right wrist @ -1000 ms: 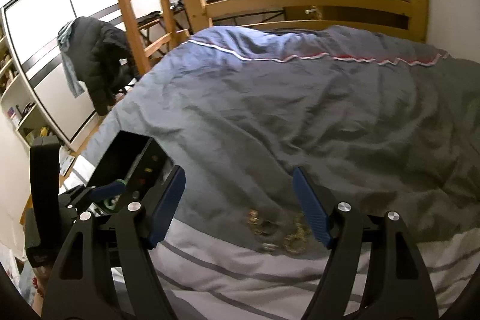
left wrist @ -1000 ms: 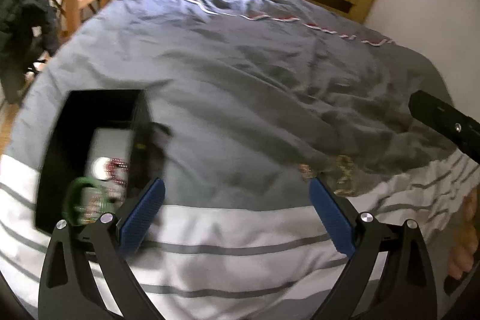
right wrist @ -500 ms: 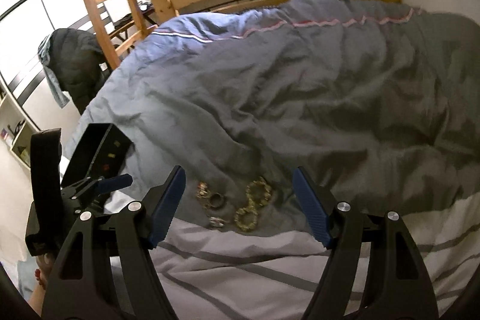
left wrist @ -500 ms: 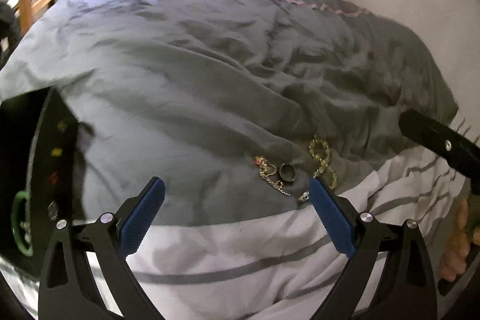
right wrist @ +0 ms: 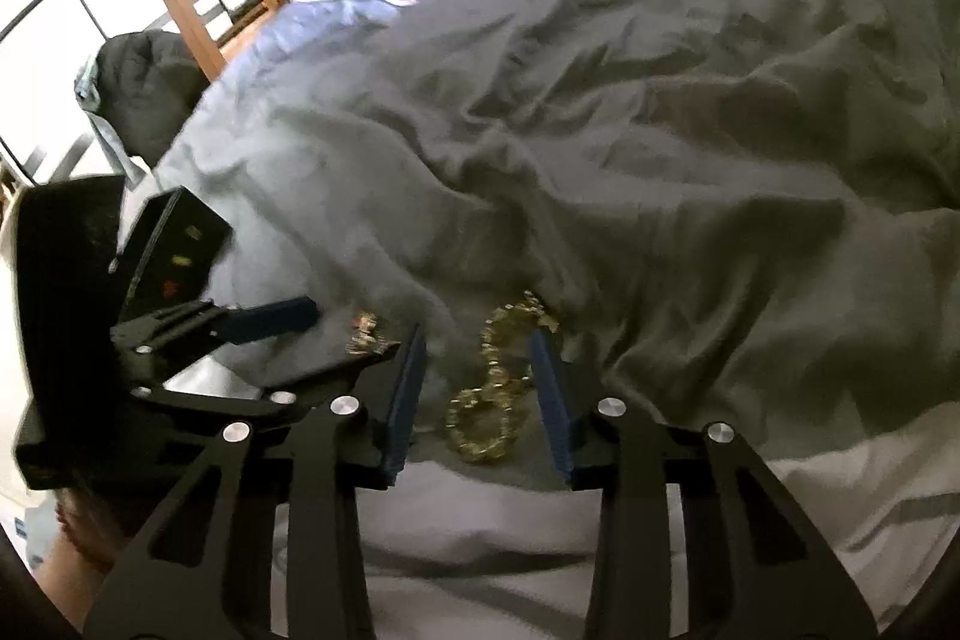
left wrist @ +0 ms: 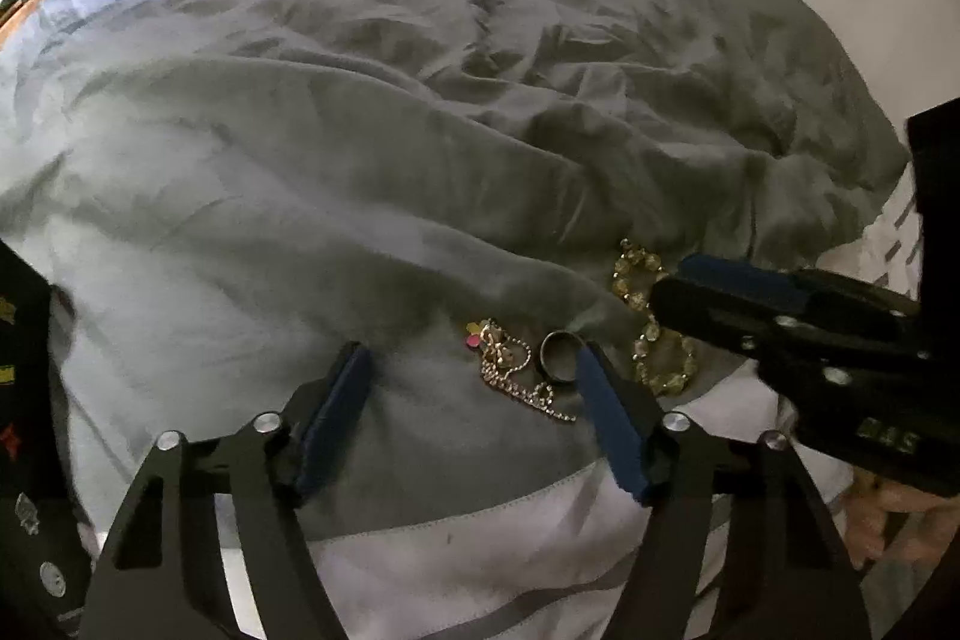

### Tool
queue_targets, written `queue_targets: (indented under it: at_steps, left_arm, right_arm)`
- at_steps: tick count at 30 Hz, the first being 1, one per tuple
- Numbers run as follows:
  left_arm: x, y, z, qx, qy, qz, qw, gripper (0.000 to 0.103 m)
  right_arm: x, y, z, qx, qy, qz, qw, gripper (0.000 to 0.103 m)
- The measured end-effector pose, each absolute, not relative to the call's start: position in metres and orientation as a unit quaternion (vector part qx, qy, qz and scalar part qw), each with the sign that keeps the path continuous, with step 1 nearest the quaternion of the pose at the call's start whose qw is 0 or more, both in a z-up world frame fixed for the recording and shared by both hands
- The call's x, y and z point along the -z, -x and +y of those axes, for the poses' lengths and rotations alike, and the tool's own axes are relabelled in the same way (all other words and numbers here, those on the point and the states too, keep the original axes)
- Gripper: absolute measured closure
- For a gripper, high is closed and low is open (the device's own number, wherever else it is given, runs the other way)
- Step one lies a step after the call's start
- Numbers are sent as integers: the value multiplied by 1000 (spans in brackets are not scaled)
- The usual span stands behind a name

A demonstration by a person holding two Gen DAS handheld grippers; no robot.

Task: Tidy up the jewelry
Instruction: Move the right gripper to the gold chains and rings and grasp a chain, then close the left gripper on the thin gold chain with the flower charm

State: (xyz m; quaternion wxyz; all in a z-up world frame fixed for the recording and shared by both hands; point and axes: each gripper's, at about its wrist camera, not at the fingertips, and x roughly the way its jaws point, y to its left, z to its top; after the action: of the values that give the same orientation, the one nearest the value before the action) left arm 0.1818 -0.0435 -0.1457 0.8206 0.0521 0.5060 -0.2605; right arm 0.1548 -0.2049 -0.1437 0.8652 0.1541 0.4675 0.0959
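Hovering low over the bed, the left hand-held gripper (left wrist: 471, 361) is spread wide and grasps nothing; a thin chain necklace (left wrist: 519, 376) lies between its fingers and a dark ring (left wrist: 561, 355) sits just beside its right pad. The right hand-held gripper (right wrist: 477, 349), also released, straddles a yellow beaded bracelet (right wrist: 489, 388) (blurred in its own view). All three pieces rest on the grey duvet (left wrist: 360, 130). A black box (right wrist: 165, 250) stands off to the left.
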Motion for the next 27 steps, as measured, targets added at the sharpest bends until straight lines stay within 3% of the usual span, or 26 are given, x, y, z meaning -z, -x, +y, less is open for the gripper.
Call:
queue_targets:
  at_steps: [2, 4, 9, 15, 27]
  left_arm:
    - [149, -184, -47, 268, -53, 507, 818, 46]
    - [151, -184, -48, 270, -58, 506, 817, 56]
    - [151, -185, -47, 272, -52, 508, 815, 83]
    - [148, -180, -49, 275, -58, 509, 813, 92]
    - [135, -180, -44, 284, -39, 495, 820, 92]
  right_arm:
    - [150, -159, -206, -92, -156, 475, 861, 76]
    - [157, -162, -202, -90, -144, 484, 859, 91]
    - [156, -161, -197, -83, -126, 482, 863, 95]
    - [147, -155, -200, -74, -126, 462, 875, 99]
    - [135, -153, -212, -80, -159, 431, 884, 99]
